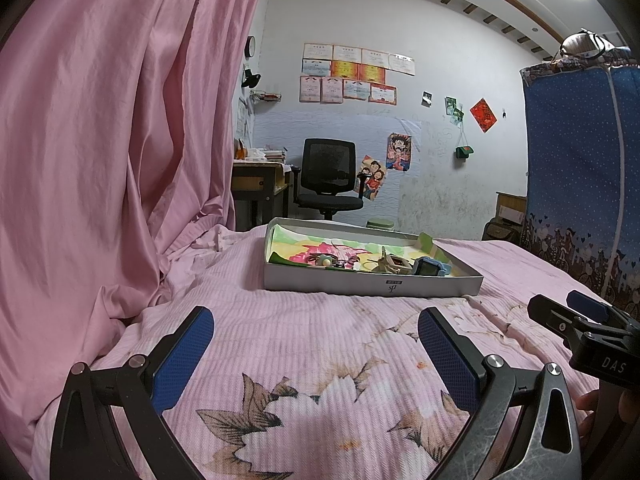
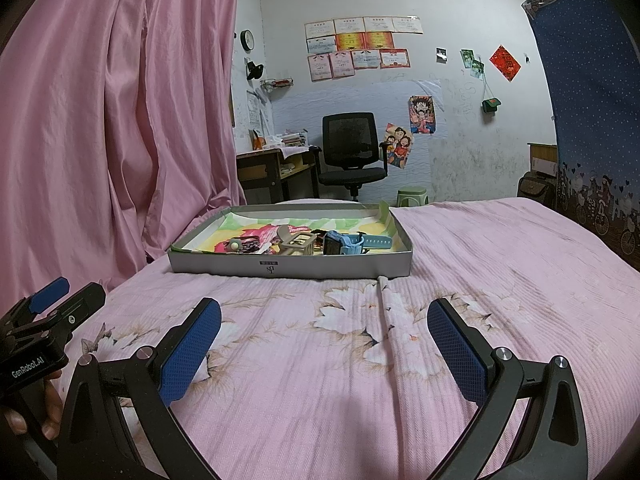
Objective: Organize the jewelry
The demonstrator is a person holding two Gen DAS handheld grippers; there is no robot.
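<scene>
Both grippers — left (image 1: 316, 332) and right (image 2: 324, 324) — hover over the bed (image 2: 500, 264) with jaws wide, holding nothing. At 12 o'clock sits one tray (image 2: 288, 268) holding the jewelry: one blue watch (image 2: 352, 243), one tan clip (image 2: 296, 244), smaller pieces too tangled to count. Sorted or awaiting sorting — either fits.

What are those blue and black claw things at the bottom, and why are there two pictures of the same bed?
Those claws are two grabbing tools, and a person holds one in each hand. Each tool carries a small camera looking out between its two blue fingers, which makes two pictures. One shows the left gripper, the other the right gripper. Both are open and hold nothing. They hover over a pink bed cover. On it sits a shallow grey box with small things inside: a blue watch, a tan hair clip and some little trinkets too small to name.
</scene>
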